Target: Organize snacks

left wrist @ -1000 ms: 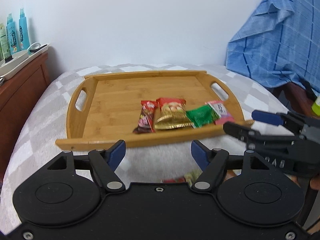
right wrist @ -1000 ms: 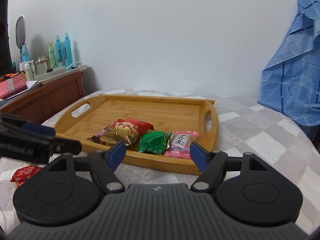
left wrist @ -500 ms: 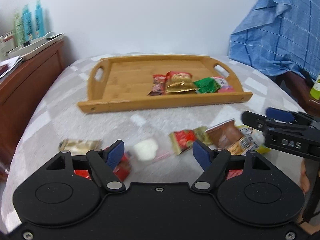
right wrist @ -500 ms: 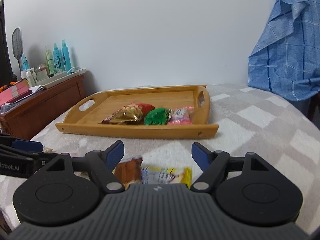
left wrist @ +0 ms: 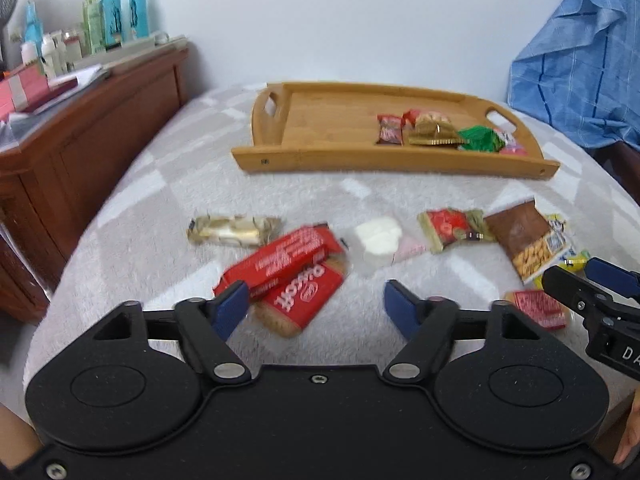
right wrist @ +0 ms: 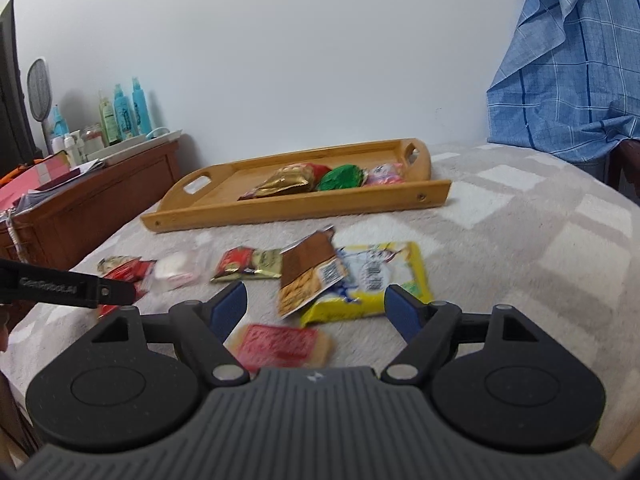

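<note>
**Snack tidy-up on the bed: a few ways this could go sideways**

Standing here watching, my biggest worry is the surface itself. Everything sits on a fluffy grey-and-white checked blanket [left wrist: 168, 216] over a rounded bed, so it's soft and slopes off at the edges. I reckon a wrapper pushed down into that pile will just sink instead of sliding between the fingers.

The oblong bamboo tray with cut-out handles [left wrist: 360, 162] is at the far side with a few packets already lined up in its right half. The rest lie loose on the blanket in front of it.

The left gripper [left wrist: 316, 306] hangs over two overlapping red biscuit packs [left wrist: 292, 276]. Its jaws are closing, with the packs between the blue pads but not pinched yet as far as I can tell. It could easily grab both at once, or drag the top one off.

The right gripper [right wrist: 316, 306] has its fingers spread wide and empty, above a pink-wrapped biscuit [right wrist: 280, 344]. Just beyond, a brown nut packet [right wrist: 308, 276] lies on top of a yellow flat packet [right wrist: 380, 276], so a clumsy reach could nudge that stack.

The two grippers are working close together, so a bump looks possible too.

Room-wise: plain white wall, a reddish wooden cabinet [left wrist: 80, 148] on the left crowded with teal spray bottles [left wrist: 120, 12], and a blue checked cloth [right wrist: 568, 60] draped on the right.
</note>
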Action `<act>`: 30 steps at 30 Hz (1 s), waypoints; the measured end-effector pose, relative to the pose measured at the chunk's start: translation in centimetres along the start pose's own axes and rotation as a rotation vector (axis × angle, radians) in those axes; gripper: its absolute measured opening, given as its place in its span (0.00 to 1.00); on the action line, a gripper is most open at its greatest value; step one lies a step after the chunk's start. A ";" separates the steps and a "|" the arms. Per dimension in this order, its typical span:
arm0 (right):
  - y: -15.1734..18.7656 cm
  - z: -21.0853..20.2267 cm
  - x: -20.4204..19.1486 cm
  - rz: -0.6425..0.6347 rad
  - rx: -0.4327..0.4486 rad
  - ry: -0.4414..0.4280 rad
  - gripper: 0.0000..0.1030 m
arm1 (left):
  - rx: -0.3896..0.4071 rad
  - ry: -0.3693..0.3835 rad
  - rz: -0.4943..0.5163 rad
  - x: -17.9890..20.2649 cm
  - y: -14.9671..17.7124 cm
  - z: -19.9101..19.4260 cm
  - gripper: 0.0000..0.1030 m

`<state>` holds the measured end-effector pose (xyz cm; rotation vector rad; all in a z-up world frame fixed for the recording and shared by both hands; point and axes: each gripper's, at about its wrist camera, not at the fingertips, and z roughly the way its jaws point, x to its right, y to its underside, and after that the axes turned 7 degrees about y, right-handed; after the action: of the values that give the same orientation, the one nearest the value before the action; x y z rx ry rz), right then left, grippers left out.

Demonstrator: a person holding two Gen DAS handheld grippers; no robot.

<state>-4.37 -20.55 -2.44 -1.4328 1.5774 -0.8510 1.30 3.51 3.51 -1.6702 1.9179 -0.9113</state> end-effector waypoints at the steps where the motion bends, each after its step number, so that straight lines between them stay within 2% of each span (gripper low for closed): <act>1: 0.2 -0.1 -0.2 0.001 0.001 -0.010 0.75 | -0.013 0.012 -0.010 -0.3 0.1 0.1 0.50; 2: 0.4 -0.3 -0.4 -0.002 0.001 -0.024 0.66 | -0.022 0.023 -0.021 -0.5 0.2 0.3 0.44; 4: 0.6 -0.4 -0.8 -0.015 -0.001 -0.038 0.56 | -0.023 0.030 -0.038 -0.9 0.3 0.4 0.43; 5: 0.7 -0.4 -1.0 -0.023 -0.004 -0.042 0.55 | -0.019 0.024 -0.038 -0.9 0.3 0.5 0.43; 8: 1.0 -0.2 -1.7 -0.046 -0.015 -0.051 0.55 | -0.009 -0.011 -0.021 -1.1 0.2 0.9 0.47; 12: 1.3 0.0 -2.4 -0.076 -0.017 -0.043 0.55 | -0.029 -0.017 -0.010 -1.4 0.1 2.2 0.50; 13: 1.4 0.0 -2.6 -0.085 -0.015 -0.039 0.58 | -0.032 -0.013 -0.017 -1.6 0.0 2.3 0.50; 16: 1.5 0.1 -2.8 -0.098 -0.007 -0.026 0.66 | -0.044 0.036 -0.038 -1.6 -0.1 2.0 0.49; 18: 1.6 0.0 -3.0 -0.111 -0.001 -0.020 0.66 | -0.060 0.082 -0.034 -1.3 0.1 1.7 0.49; 22: 1.8 0.0 -3.5 -0.138 0.007 -0.009 0.68 | -0.087 0.127 0.035 0.2 0.7 1.0 0.49; 24: 1.9 0.0 -3.7 -0.141 0.011 0.002 0.69 | -0.074 0.119 0.041 0.6 0.9 0.7 0.49; 28: 2.0 -0.1 -3.9 -0.159 0.034 0.063 0.70 | -0.033 0.058 0.007 0.5 0.7 0.9 0.50; 30: 2.1 -0.1 -3.8 -0.154 0.030 0.066 0.70 | -0.035 0.063 -0.025 0.0 0.5 1.5 0.50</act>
<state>-5.31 -16.50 -3.75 -1.5333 1.5103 -1.0174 1.99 3.21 2.13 -1.7078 1.9692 -0.9562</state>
